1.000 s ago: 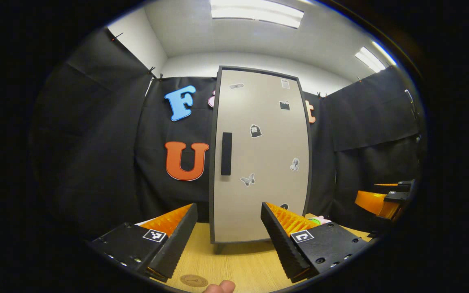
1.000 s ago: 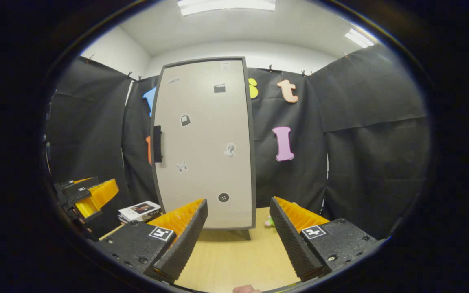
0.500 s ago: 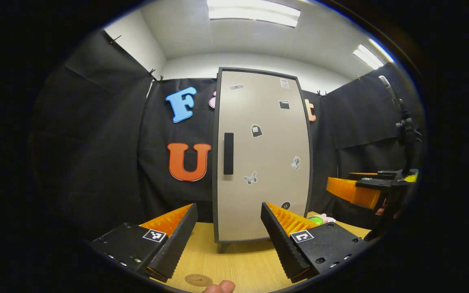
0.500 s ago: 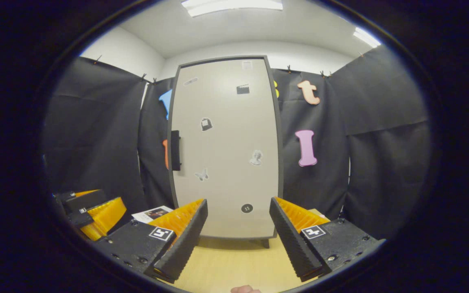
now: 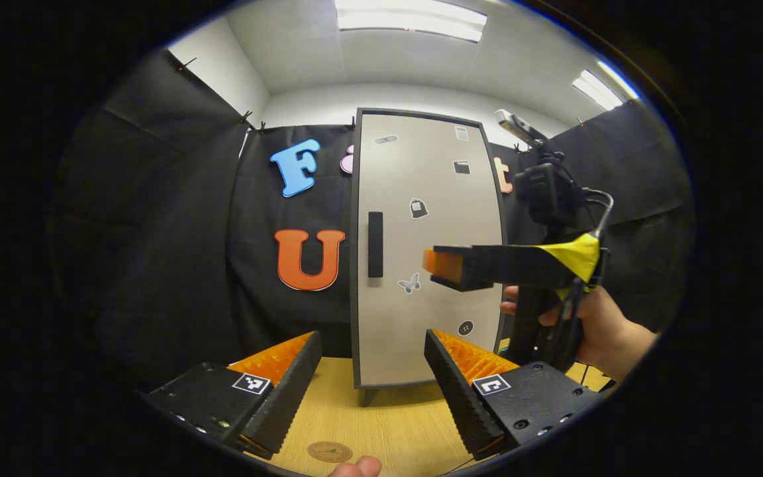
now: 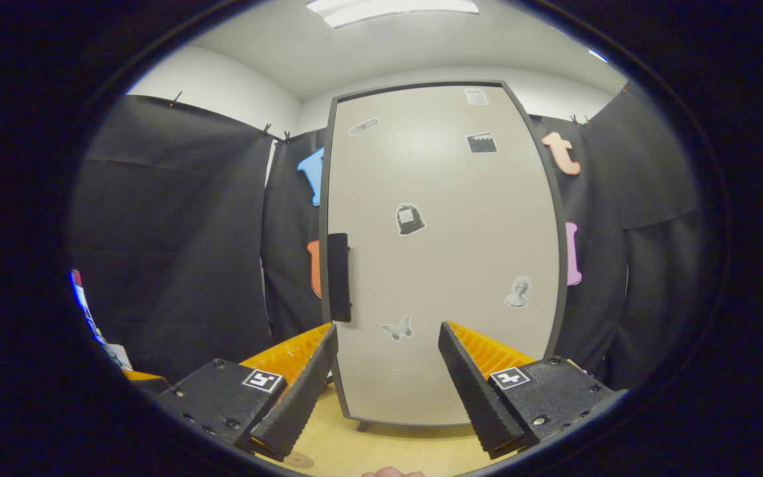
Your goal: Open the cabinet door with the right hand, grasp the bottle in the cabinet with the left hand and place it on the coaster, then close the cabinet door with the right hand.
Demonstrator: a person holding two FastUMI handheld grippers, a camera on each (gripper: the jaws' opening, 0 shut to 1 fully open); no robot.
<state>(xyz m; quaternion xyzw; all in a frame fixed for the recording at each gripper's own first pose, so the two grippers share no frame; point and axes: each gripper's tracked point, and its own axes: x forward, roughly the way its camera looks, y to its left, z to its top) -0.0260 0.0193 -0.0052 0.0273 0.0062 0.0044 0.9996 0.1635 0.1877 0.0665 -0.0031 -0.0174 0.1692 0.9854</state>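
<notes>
1. Left gripper view: cabinet door, shut, so the cabinet's inside and the bottle are hidden. Flat pale panel in a dark frame, upright on the wooden table; one short dark foot shows under its left corner.
2. Handle: dark upright bar near the door's left edge, untouched.
3. Stickers on the door: butterfly, small round button, others too small to make out.
4. Coaster: thin round brownish disc on the table, low in the view, just beside a fingertip cut off by the edge.
5. Left gripper: released, jaws spread wide, nothing between them; ribbed inner faces, square markers on the bodies.
6. Right gripper: held level in front of the door's right half by a hand, tips toward the handle but apart from it; it covers part of the door. Seen side-on here.
7. Right gripper view: right gripper released, jaws wide apart, empty; door close ahead, handle left of the jaws and clear of them.
8. Books: at the far left edge, mostly cut off.
</notes>
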